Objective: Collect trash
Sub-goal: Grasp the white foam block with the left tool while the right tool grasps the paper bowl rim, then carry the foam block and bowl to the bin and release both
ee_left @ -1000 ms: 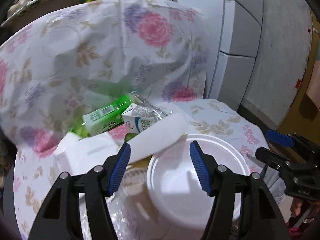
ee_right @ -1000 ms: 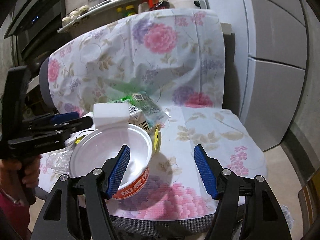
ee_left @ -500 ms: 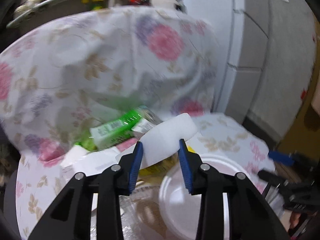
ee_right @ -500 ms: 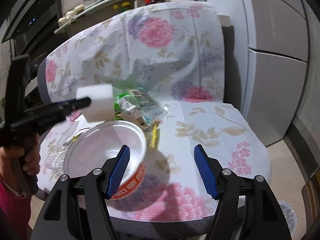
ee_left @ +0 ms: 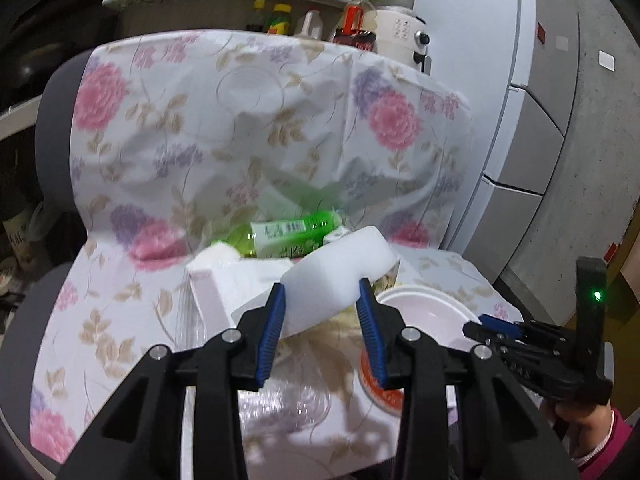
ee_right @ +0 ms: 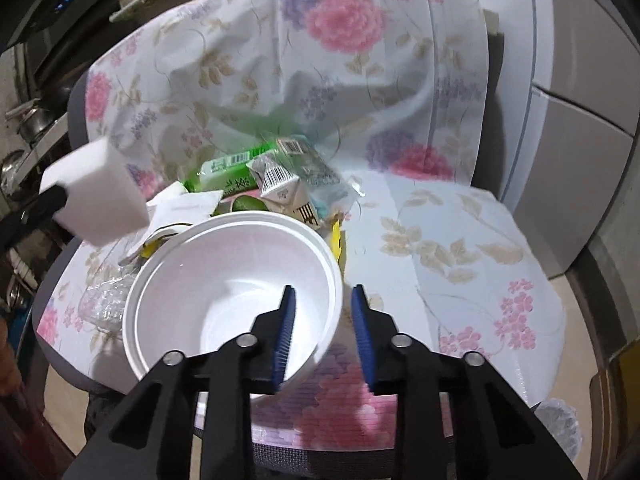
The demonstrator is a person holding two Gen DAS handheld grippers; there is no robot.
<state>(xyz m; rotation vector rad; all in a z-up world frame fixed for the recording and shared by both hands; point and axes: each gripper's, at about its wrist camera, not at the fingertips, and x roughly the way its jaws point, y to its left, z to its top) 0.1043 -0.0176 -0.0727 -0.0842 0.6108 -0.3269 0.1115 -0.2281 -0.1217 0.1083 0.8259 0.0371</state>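
On the chair seat draped in floral cloth, the white foam bowl sits directly under my right tool. Its near rim lies between the closing jaws, one pad inside, one outside, tool angled steeply down. My left tool, left of the bowl, is clamped on a white foam block, lifted above the trash pile.

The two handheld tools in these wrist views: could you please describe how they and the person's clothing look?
Both are matte black plastic tools with angular arms, silver round bolts at the joints and ribbed blue pads lining the fingers. The left tool and the right tool match. In the left wrist view, the right tool's upright black handle carries a small green light, and a magenta knit sleeve cuff shows below it.
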